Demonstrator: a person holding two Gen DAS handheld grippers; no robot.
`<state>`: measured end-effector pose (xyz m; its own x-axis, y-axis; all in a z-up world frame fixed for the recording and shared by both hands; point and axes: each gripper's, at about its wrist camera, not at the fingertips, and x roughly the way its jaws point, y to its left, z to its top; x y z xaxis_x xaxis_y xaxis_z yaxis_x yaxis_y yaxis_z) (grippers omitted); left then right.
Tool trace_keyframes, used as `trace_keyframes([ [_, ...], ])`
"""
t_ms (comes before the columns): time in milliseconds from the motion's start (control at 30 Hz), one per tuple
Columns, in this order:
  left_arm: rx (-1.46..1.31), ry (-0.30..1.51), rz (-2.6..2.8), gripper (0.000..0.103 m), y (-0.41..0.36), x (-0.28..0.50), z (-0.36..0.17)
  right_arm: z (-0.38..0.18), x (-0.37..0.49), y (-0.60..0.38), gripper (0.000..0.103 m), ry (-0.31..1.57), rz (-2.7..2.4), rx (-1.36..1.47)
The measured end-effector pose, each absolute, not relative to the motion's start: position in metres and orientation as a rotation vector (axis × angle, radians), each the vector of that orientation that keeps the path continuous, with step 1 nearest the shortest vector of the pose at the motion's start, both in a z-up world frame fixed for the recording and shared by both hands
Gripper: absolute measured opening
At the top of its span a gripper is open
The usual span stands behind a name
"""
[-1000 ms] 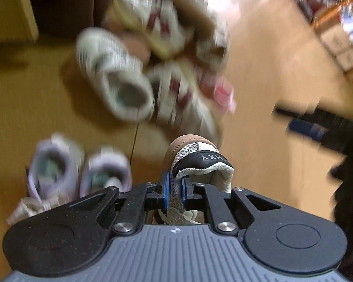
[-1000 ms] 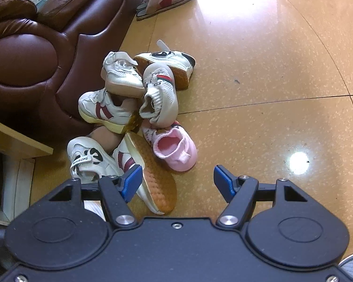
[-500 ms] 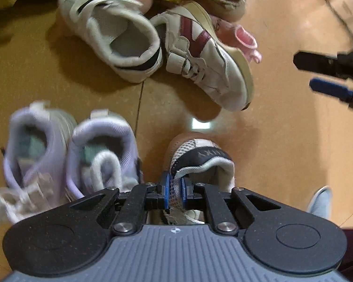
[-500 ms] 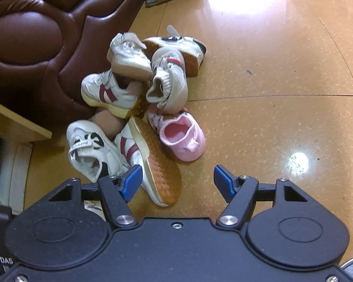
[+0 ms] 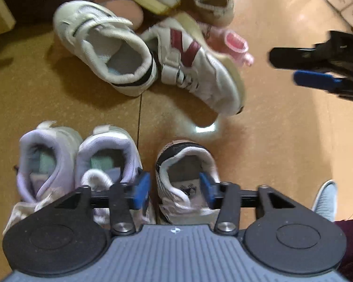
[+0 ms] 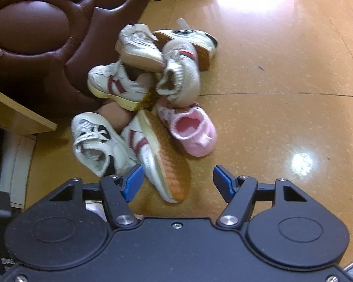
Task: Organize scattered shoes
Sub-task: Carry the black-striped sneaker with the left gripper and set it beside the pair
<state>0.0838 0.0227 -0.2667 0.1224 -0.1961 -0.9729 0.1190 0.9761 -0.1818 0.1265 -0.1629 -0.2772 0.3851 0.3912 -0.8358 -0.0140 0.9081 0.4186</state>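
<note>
Black-trimmed shoe [image 5: 187, 164] between opening left gripper [image 5: 175, 189]

Brown leather sofa [image 6: 35, 37], wooden tabletop corner [image 6: 16, 115], cardboard boxes [image 5: 341, 0].

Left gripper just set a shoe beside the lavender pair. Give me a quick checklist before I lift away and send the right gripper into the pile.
1. Left gripper let go: ok, its jaws have just been opening and the fingers stand off the beige shoe.
2. Beige shoe upright on the floor: ok.
3. Beige shoe lined up beside the lavender pair: ok, small gap.
4. Right gripper open and empty: ok.
5. Red-striped shoe ready to grasp: not ok, it lies on its side, sole up.
6. Beige shoe's mate located: cannot tell.
</note>
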Motion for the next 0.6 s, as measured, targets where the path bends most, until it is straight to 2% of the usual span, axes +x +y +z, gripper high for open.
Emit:
trace_keyframes([
  [100,-0.02,1.403,-0.202,0.052,0.031,0.075,-0.236,-0.268,0.128,-0.15,0.063,1.135,0.314,0.35],
  [300,0.111,1.389,-0.173,0.053,0.064,0.053,-0.161,-0.259,0.128,-0.12,0.05,1.109,0.407,0.26],
  [467,0.081,1.354,-0.126,0.055,0.096,0.046,-0.115,-0.26,0.128,-0.11,0.049,1.11,0.427,0.229],
  [600,0.065,1.296,-0.133,0.056,0.102,0.05,-0.108,-0.263,0.134,-0.113,0.049,1.125,0.403,0.239],
])
